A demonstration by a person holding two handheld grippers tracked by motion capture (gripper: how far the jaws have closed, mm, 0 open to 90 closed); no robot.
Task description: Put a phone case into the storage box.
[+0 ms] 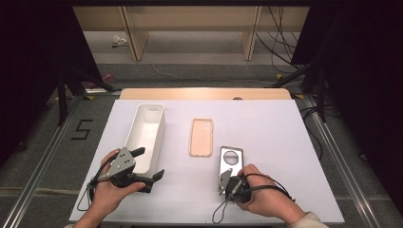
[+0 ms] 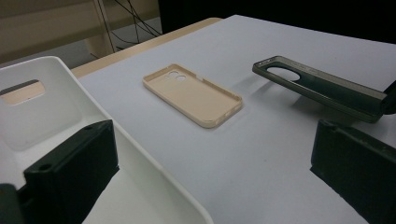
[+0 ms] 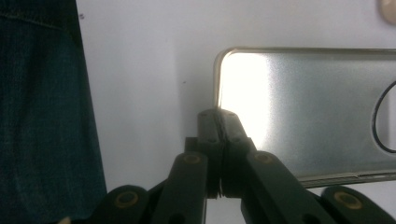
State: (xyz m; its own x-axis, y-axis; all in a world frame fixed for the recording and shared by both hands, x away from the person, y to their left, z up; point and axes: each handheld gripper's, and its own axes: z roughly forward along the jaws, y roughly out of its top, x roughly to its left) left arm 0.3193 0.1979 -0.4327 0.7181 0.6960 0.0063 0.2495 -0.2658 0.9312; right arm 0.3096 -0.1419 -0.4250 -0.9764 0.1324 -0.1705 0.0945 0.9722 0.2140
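Right tongs (image 3: pixel 218 116) pinch the near edge of a dark grey plastic phone case (image 3: pixel 308 112), tilted off the white counter (image 1: pixel 271 133). Left tongs (image 2: pixel 210 172) stand spread, beside a white rectangular bin (image 2: pixel 56 107); their view reveals that tilt.

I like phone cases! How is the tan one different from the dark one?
The tan case lies flat on the table; the dark case is tilted, one end lifted by the right tool. The tan case has two small camera holes; the dark case has one big round hole. Both are empty.

A black "5" (image 1: pixel 81 129), seemingly taped or painted, stands on the floor left of the table (image 1: pixel 266 118)
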